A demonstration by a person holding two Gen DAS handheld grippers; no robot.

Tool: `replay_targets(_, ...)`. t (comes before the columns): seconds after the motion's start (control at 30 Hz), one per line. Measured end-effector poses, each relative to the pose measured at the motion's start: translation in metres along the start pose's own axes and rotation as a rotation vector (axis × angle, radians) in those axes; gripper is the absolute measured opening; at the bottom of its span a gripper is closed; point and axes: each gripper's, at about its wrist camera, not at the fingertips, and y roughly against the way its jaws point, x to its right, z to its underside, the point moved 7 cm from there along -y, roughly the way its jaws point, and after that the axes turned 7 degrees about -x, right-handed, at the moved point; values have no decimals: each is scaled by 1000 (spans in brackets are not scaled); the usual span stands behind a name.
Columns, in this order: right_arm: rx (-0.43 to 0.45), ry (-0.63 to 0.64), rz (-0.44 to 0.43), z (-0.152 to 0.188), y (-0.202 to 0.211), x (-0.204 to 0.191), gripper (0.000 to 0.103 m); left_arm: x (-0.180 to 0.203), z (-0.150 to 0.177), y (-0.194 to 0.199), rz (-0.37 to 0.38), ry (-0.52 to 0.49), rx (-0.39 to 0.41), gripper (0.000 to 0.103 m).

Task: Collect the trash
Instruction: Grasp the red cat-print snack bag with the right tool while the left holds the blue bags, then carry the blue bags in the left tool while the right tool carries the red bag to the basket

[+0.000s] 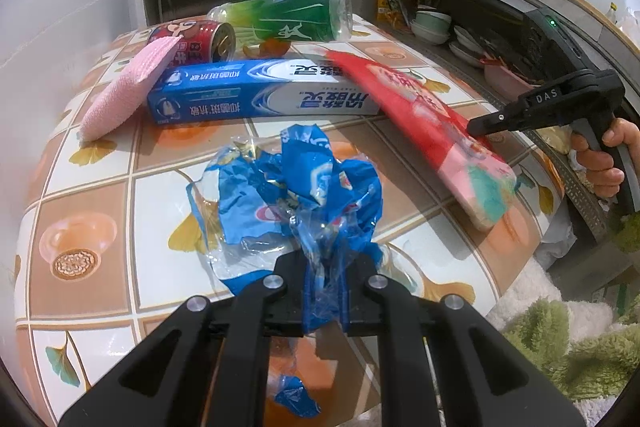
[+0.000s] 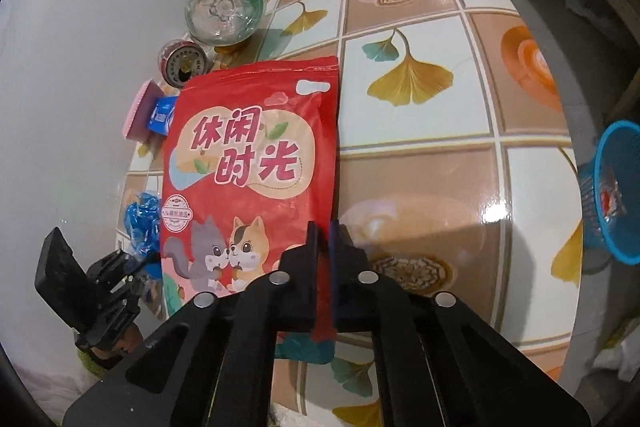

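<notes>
Both grabbers loaded, bin trip pending

Left gripper (image 1: 325, 291) fingers were clamped on the crumpled blue plastic wrapper (image 1: 296, 195), most of it resting on the tiled counter (image 1: 92, 203). Right gripper (image 2: 325, 267) fingers were pinched together on the bottom edge of the red snack pouch (image 2: 252, 155), which lay flat. Beyond sat the toothpaste box (image 1: 260, 91), pink sponge (image 1: 128, 91), red can (image 1: 192, 41) and green bottle (image 1: 296, 15). I'd lift both straight up before swinging to the blue basket (image 2: 612, 187) off the counter's edge, since that thin edge grip could slip.
</notes>
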Motion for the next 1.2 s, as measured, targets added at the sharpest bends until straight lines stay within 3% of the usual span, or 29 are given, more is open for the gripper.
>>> replay_targets(0.23,80,0,-67,5,25,-15,0,-1,-2,1,-12,9,9,8)
replay_targets(0.47,186,166,60,14,56,-54,0,0,-10,5,-5,19,32,8)
replay_targets(0.6,182,219,55,23,50,-73,0,10,-19,11,42,21,57,8)
replay_targets(0.73,179,210,-18,25,43,-81,0,22,-24,6,56,-4,56,8)
replay_targets(0.9,148,125,-236,25,39,-78,3,25,-24,-1,65,-10,43,7)
replay_targets(1.2,104,62,-235,22,10,-71,18,30,-20,-8,79,-26,28,7)
